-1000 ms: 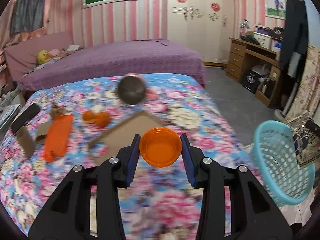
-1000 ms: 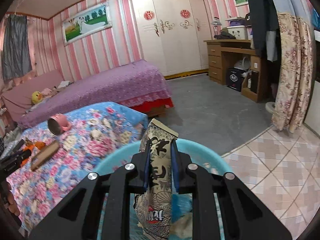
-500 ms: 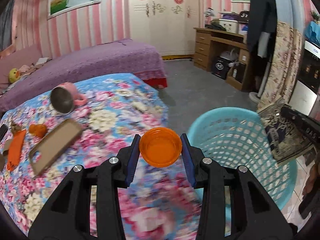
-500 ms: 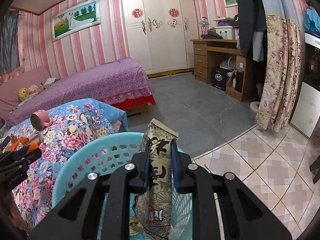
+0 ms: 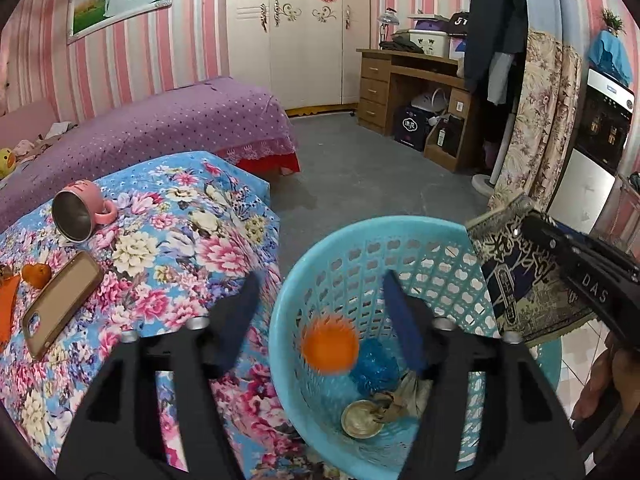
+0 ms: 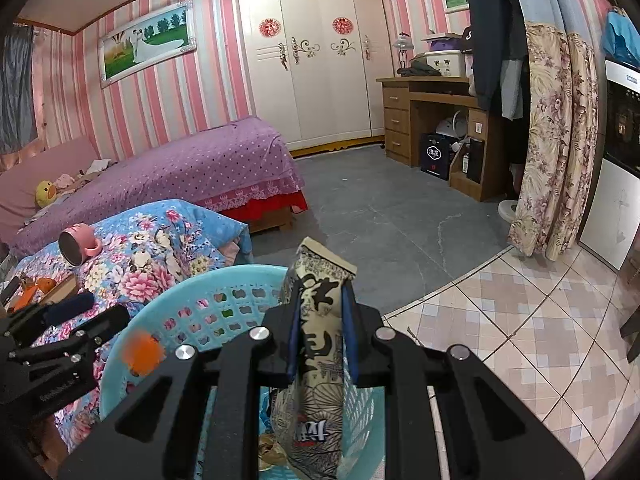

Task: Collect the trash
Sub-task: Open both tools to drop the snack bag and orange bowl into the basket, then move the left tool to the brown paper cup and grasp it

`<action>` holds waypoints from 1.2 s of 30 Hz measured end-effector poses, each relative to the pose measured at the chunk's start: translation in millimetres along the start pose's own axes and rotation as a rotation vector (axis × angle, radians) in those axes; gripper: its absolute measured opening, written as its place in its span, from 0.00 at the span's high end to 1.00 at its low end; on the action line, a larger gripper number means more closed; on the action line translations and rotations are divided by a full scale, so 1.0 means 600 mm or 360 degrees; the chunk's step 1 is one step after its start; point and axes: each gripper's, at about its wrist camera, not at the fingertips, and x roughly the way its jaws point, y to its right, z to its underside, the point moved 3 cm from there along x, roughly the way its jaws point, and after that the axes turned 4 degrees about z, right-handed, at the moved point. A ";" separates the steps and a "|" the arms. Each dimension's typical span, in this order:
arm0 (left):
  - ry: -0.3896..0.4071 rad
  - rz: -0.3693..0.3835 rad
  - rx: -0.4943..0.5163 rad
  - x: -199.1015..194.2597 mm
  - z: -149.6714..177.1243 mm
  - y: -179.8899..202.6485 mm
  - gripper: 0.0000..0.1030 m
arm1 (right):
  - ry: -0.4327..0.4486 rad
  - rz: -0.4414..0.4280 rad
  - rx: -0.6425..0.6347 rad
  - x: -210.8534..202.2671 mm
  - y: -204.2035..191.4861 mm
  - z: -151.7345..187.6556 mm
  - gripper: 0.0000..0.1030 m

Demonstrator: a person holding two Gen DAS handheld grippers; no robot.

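My left gripper (image 5: 320, 300) is open above the blue plastic basket (image 5: 360, 248). The orange bowl (image 5: 330, 343) is blurred and falling inside the basket, free of the fingers; it also shows in the right wrist view (image 6: 142, 352). The basket holds a blue wrapper (image 5: 374, 364), a small round lid (image 5: 360, 418) and crumpled paper. My right gripper (image 6: 322, 328) is shut on a patterned snack bag (image 6: 316, 384) and holds it over the basket's rim (image 6: 224, 276). The bag also shows in the left wrist view (image 5: 524, 276).
The flowered bed (image 5: 168, 240) lies left of the basket with a pink mug (image 5: 82, 210), a phone in a tan case (image 5: 60, 304), a small orange (image 5: 36, 274) and an orange sheet (image 5: 7, 304). A purple bed, desk and curtain stand behind.
My left gripper swung right from the bed to over the basket, opened and let go of the orange bowl, which drops into it. The right gripper keeps its hold on the bag.
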 end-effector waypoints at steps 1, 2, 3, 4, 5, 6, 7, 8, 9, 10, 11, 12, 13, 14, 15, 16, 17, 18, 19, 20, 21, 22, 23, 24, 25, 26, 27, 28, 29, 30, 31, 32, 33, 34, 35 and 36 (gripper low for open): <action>0.0005 -0.0009 0.0001 -0.001 -0.002 -0.003 0.27 | -0.0001 0.0003 0.0002 0.000 0.000 0.000 0.82; 0.0019 -0.0038 0.0003 -0.005 -0.004 -0.009 0.24 | -0.0002 0.0003 0.0006 0.000 0.001 0.000 0.82; 0.0027 -0.0051 0.0002 -0.007 -0.005 -0.015 0.19 | -0.0002 0.0004 0.0008 0.001 0.001 0.000 0.82; 0.0044 -0.0069 0.0000 -0.011 -0.006 -0.025 0.17 | 0.0000 0.0006 0.0006 0.001 0.000 0.000 0.82; 0.0052 -0.0081 -0.0002 -0.014 -0.008 -0.031 0.16 | -0.0001 0.0005 0.0005 0.001 0.001 0.000 0.82; 0.0060 -0.0107 -0.0005 -0.018 -0.009 -0.042 0.15 | 0.0000 0.0005 0.0004 0.001 0.001 0.000 0.82; 0.0065 -0.0130 -0.0008 -0.020 -0.010 -0.052 0.12 | -0.0001 0.0007 0.0004 0.001 0.001 0.001 0.82; 0.0070 -0.0147 -0.0011 -0.022 -0.010 -0.060 0.12 | -0.0001 0.0009 0.0006 0.001 0.002 0.000 0.82; 0.0078 -0.0168 -0.0015 -0.026 -0.011 -0.068 0.11 | -0.0002 0.0010 0.0007 0.001 0.001 0.000 0.82; 0.0086 -0.0195 -0.0024 -0.030 -0.011 -0.079 0.10 | -0.0003 0.0012 0.0009 0.001 0.002 0.000 0.81; 0.0090 -0.0212 -0.0041 -0.034 -0.012 -0.090 0.09 | -0.0003 0.0013 0.0009 0.001 0.001 -0.001 0.81; 0.0089 -0.0218 -0.0063 -0.038 -0.011 -0.101 0.09 | -0.0002 0.0015 0.0010 0.001 -0.001 -0.001 0.81; 0.0087 -0.0219 -0.0082 -0.041 -0.011 -0.110 0.09 | -0.0003 0.0013 0.0008 0.002 -0.001 -0.001 0.81; 0.0087 -0.0222 -0.0093 -0.043 -0.011 -0.117 0.09 | -0.0003 0.0013 0.0005 0.002 -0.002 0.000 0.79; 0.0089 -0.0234 -0.0102 -0.047 -0.010 -0.125 0.09 | -0.0002 0.0022 -0.0001 0.003 -0.004 0.000 0.78; 0.0091 -0.0244 -0.0104 -0.049 -0.010 -0.129 0.09 | -0.0002 0.0027 -0.0007 0.002 -0.007 0.001 0.78; 0.0094 -0.0260 -0.0108 -0.053 -0.009 -0.135 0.08 | -0.0002 0.0030 -0.0010 0.001 -0.010 0.001 0.77; 0.0097 -0.0270 -0.0114 -0.057 -0.008 -0.140 0.08 | -0.0007 0.0037 -0.0018 0.002 -0.015 0.001 0.75; 0.0100 -0.0278 -0.0128 -0.061 -0.007 -0.147 0.08 | -0.0012 0.0047 -0.0026 0.003 -0.020 0.002 0.60; 0.0102 -0.0282 -0.0139 -0.065 -0.006 -0.153 0.07 | -0.0017 0.0050 -0.0032 0.003 -0.026 0.003 0.48; 0.0103 -0.0289 -0.0150 -0.069 -0.005 -0.161 0.07 | -0.0027 0.0048 -0.0041 0.005 -0.033 0.004 0.43; 0.0104 -0.0295 -0.0153 -0.072 -0.003 -0.166 0.07 | -0.0029 0.0053 -0.0048 0.006 -0.038 0.005 0.37; 0.0109 -0.0303 -0.0155 -0.078 -0.003 -0.172 0.07 | -0.0036 0.0066 -0.0062 0.008 -0.045 0.006 0.33; 0.0114 -0.0310 -0.0155 -0.082 -0.002 -0.177 0.07 | -0.0049 0.0079 -0.0077 0.011 -0.051 0.007 0.31; 0.0124 -0.0321 -0.0154 -0.089 -0.002 -0.184 0.07 | -0.0056 0.0091 -0.0082 0.012 -0.056 0.008 0.23; 0.0133 -0.0331 -0.0156 -0.096 -0.001 -0.192 0.07 | -0.0057 0.0102 -0.0082 0.012 -0.059 0.009 0.17; 0.0138 -0.0341 -0.0160 -0.103 0.000 -0.201 0.06 | -0.0055 0.0110 -0.0079 0.011 -0.062 0.009 0.15; 0.0140 -0.0347 -0.0165 -0.107 0.001 -0.208 0.06 | -0.0054 0.0109 -0.0077 0.010 -0.067 0.009 0.12; 0.0141 -0.0354 -0.0174 -0.112 0.002 -0.217 0.06 | -0.0053 0.0112 -0.0077 0.008 -0.071 0.008 0.08; 0.0141 -0.0359 -0.0181 -0.116 0.004 -0.225 0.06 | -0.0049 0.0121 -0.0077 0.006 -0.076 0.008 0.06; 0.0140 -0.0366 -0.0190 -0.121 0.006 -0.235 0.06 | -0.0041 0.0136 -0.0079 0.004 -0.082 0.007 0.06; 0.0139 -0.0376 -0.0197 -0.125 0.008 -0.245 0.06 | -0.0033 0.0146 -0.0081 0.002 -0.088 0.005 0.05; 0.0140 -0.0391 -0.0201 -0.131 0.011 -0.256 0.06 | -0.0027 0.0152 -0.0084 0.000 -0.096 0.004 0.05; 0.0141 -0.0399 -0.0204 -0.134 0.013 -0.262 0.06 | -0.0017 0.0158 -0.0087 -0.003 -0.104 0.003 0.04; 0.0142 -0.0411 -0.0211 -0.139 0.016 -0.273 0.06 | -0.0008 0.0157 -0.0091 -0.004 -0.113 0.001 0.04; 0.0140 -0.0420 -0.0221 -0.144 0.019 -0.284 0.05 | -0.0003 0.0152 -0.0095 -0.005 -0.122 0.000 0.04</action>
